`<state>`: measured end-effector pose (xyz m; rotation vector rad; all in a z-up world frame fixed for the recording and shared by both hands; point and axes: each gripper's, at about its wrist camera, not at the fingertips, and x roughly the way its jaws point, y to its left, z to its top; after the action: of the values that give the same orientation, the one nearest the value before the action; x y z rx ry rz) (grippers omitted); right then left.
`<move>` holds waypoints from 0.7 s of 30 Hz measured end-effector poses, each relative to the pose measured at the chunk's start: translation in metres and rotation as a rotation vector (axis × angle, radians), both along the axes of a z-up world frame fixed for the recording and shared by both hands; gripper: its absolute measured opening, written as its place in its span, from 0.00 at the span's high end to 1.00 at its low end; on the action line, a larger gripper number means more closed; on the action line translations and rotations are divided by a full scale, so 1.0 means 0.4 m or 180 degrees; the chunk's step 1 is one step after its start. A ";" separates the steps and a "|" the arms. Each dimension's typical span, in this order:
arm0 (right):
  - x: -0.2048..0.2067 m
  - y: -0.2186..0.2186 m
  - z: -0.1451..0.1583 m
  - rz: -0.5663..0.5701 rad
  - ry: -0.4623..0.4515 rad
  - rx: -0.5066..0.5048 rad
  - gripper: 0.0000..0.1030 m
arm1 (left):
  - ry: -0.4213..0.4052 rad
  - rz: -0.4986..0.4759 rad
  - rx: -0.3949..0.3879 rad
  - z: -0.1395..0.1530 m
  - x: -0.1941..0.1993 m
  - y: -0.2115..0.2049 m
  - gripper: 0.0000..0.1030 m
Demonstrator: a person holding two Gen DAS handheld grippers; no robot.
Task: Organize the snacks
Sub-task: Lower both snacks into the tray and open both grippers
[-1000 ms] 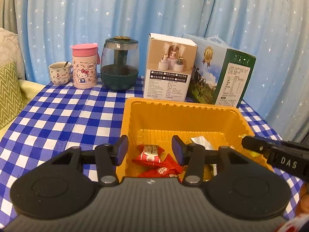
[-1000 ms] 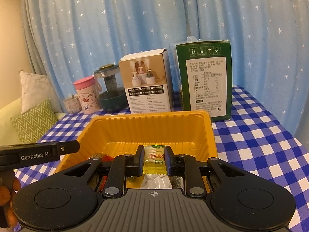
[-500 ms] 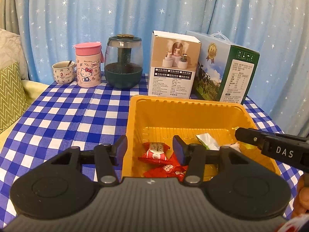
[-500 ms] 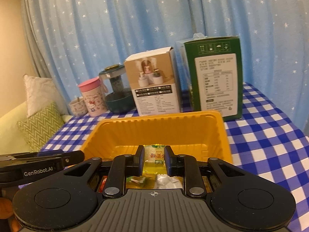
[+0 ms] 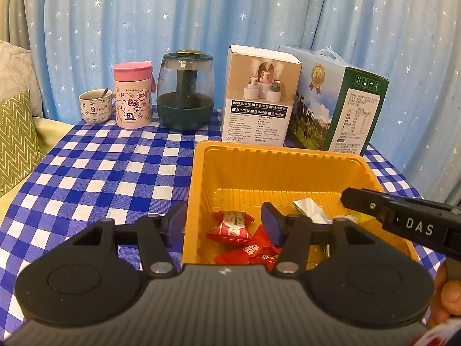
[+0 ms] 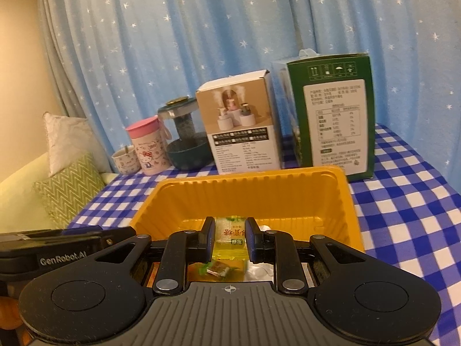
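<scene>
A yellow plastic tray (image 5: 273, 167) stands on the blue checked tablecloth; it also shows in the right wrist view (image 6: 288, 196). Red-wrapped candies (image 5: 232, 227) and a white-wrapped snack (image 5: 309, 210) lie in its near part. My left gripper (image 5: 223, 225) is open and empty above the tray's near left corner. My right gripper (image 6: 229, 240) is shut on a yellow-green snack packet (image 6: 229, 238) and holds it above the tray's near edge. The right gripper also shows from the side in the left wrist view (image 5: 403, 219). More wrapped snacks (image 6: 219, 271) lie under the packet.
At the back of the table stand a patterned cup (image 5: 95, 109), a pink-lidded Hello Kitty mug (image 5: 132, 95), a dark green jar (image 5: 185, 89), a white humidifier box (image 5: 259, 95) and a green milk carton box (image 5: 340, 101). A zigzag cushion (image 5: 14, 138) lies at the left.
Both grippers have drawn back and risen a little. The right gripper stays shut on the yellow-green packet. The left stays open.
</scene>
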<state>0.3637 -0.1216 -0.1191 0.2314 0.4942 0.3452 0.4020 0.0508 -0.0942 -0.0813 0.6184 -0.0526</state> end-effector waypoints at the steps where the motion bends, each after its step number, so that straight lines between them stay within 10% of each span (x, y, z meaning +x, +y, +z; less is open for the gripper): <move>1: 0.003 0.000 -0.001 0.0047 0.0018 0.0032 0.78 | -0.0004 0.0011 0.0009 0.000 0.000 0.000 0.42; 5: 0.002 -0.012 -0.003 -0.0022 0.0031 0.0094 0.32 | -0.0008 0.0046 0.0025 -0.002 -0.001 0.004 0.34; 21: 0.002 -0.066 0.001 -0.0325 0.0102 0.0049 0.32 | -0.0039 0.0027 0.0209 -0.009 -0.006 -0.010 0.12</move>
<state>0.3644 -0.1480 -0.1185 0.2765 0.5094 0.2461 0.3995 0.0466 -0.0976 -0.0201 0.6069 -0.0246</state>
